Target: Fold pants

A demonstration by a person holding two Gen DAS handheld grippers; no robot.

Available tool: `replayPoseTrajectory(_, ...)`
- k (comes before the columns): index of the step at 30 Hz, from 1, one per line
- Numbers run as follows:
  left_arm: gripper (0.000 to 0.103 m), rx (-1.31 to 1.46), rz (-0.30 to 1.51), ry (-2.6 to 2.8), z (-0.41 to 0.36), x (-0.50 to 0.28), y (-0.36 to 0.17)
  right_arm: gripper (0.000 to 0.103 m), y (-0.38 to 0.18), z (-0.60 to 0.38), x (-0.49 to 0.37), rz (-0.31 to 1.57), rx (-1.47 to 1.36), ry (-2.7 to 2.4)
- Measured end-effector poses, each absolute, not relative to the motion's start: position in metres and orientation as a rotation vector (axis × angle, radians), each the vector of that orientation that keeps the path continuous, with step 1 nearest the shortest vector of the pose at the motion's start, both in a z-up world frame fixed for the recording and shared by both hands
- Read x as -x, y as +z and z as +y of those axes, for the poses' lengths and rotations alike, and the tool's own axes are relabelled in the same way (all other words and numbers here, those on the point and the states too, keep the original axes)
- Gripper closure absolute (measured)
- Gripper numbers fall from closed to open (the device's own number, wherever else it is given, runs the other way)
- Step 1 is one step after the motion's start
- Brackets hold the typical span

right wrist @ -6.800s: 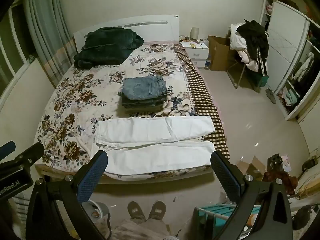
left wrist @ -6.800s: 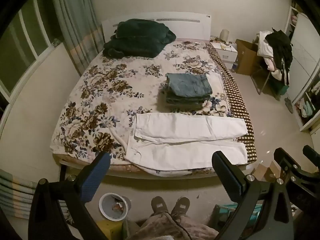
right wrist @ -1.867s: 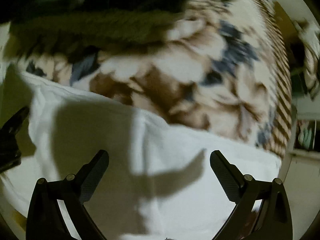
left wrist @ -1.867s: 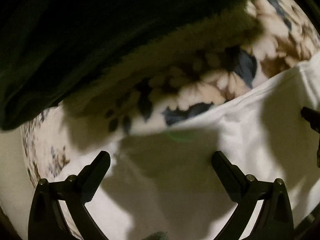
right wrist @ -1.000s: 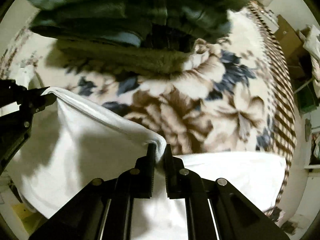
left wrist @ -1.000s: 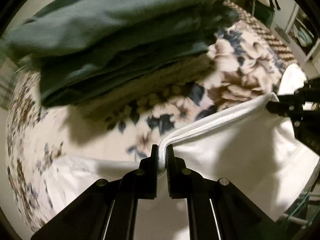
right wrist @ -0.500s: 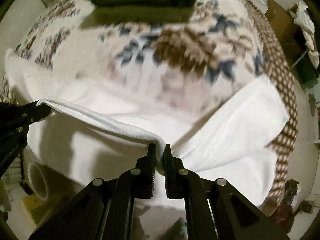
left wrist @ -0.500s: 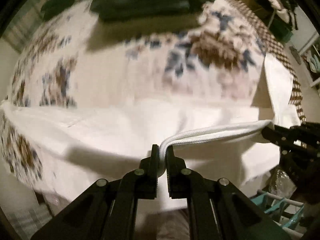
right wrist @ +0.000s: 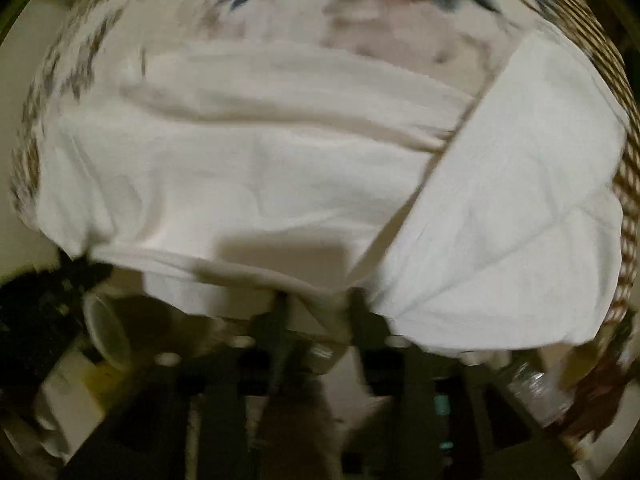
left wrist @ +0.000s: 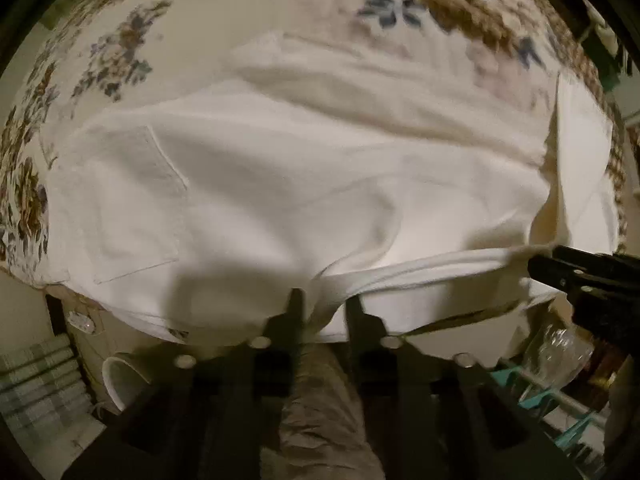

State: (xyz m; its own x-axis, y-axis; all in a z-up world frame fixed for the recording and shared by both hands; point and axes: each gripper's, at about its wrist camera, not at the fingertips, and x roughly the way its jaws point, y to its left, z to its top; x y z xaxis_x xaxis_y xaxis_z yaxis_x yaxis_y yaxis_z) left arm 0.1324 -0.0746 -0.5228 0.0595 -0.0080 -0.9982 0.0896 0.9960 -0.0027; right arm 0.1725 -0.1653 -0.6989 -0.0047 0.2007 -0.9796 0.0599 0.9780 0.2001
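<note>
White pants (left wrist: 280, 168) lie on the floral bedspread (left wrist: 120, 48), folded lengthwise, with a back pocket (left wrist: 132, 196) at the left. My left gripper (left wrist: 322, 304) is shut on the pants' near edge by the bed's front. My right gripper (right wrist: 316, 300) is shut on the same edge further right, and it shows in the left wrist view (left wrist: 560, 268). The pants (right wrist: 256, 168) fill the right wrist view, with the leg ends (right wrist: 520, 200) folded at the right. The view is blurred.
A white bin (left wrist: 120, 380) stands on the floor below the bed edge at left. A teal rack (left wrist: 560, 408) is on the floor at right. The checked blanket edge (right wrist: 624, 184) runs along the bed's right side. My legs show below.
Both grippers, shut on the far leg's edge, have pulled it toward me over the near leg to the bed's front edge. The leg now covers the lower one.
</note>
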Motion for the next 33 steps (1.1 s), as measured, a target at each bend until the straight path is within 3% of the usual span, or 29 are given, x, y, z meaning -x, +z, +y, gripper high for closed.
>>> replayPoseTrajectory(1, 0.063, -0.056, 1.484, -0.068, -0.077, -0.137, -0.516, 0.039, -0.691, -0.178, -0.175, 1.555, -0.253, 0.066)
replayPoseTrajectory(3, 0.036, -0.052, 1.438, -0.057, -0.084, -0.148, -0.507, 0.036, -0.681, -0.203, -0.184, 1.511, -0.305, -0.036)
replayPoseTrajectory(11, 0.029, -0.082, 1.374, -0.023, -0.126, -0.215, -0.519, 0.036, -0.691, -0.278, -0.264, 1.409, -0.403, -0.358)
replayPoseTrajectory(16, 0.029, -0.111, 1.364, -0.037, -0.153, -0.25, -0.529, 0.036, -0.72, -0.291, -0.29, 1.454, -0.368, -0.462)
replayPoseTrajectory(17, 0.029, -0.118, 1.358, -0.045, -0.157, -0.254, -0.529, 0.039, -0.72, -0.294, -0.283, 1.451, -0.394, -0.464)
replayPoseTrajectory(20, 0.029, -0.125, 1.359, -0.067, -0.165, -0.255, -0.527, 0.096, -0.702, -0.309, -0.244, 1.377, -0.439, -0.53)
replayPoseTrajectory(26, 0.029, -0.117, 1.415, -0.132, -0.184, -0.234, -0.533, 0.098, -0.672, -0.372, -0.1, 1.276, -0.695, -0.687)
replayPoseTrajectory(33, 0.029, -0.188, 1.408, -0.181, -0.212, -0.211, -0.548, 0.098, -0.721, -0.4, -0.014, 1.286, -0.998, -0.628)
